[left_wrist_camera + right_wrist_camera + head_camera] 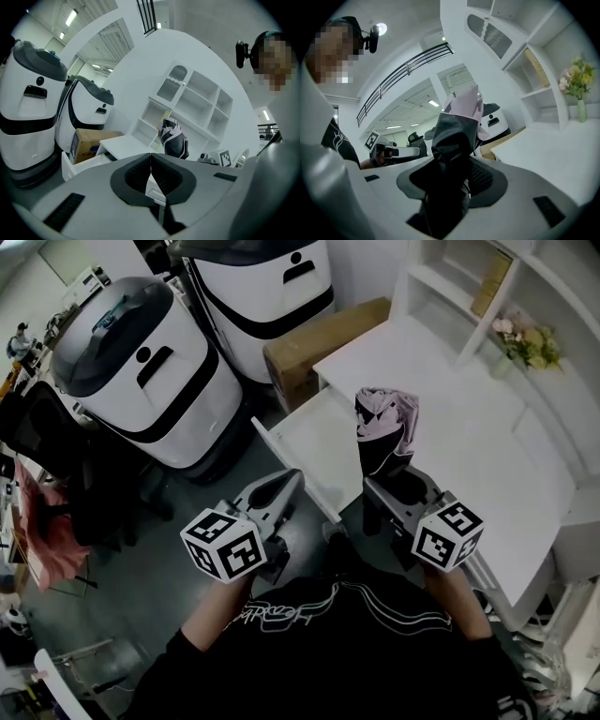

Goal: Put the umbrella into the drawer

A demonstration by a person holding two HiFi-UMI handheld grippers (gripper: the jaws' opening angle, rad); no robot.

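The right tool (389, 486) has its jaws closed around the lower part of a folded black and pink umbrella (380, 426), holding it upright in the air. The umbrella is above the near end of an open white drawer (305, 442), which is pulled out from the front edge of the white surface (450, 409). The left tool (281, 488) is just left of the drawer with its jaws together, holding nothing. 2 white machines (150, 371) and a cardboard box (319, 338) stand beyond the drawer.
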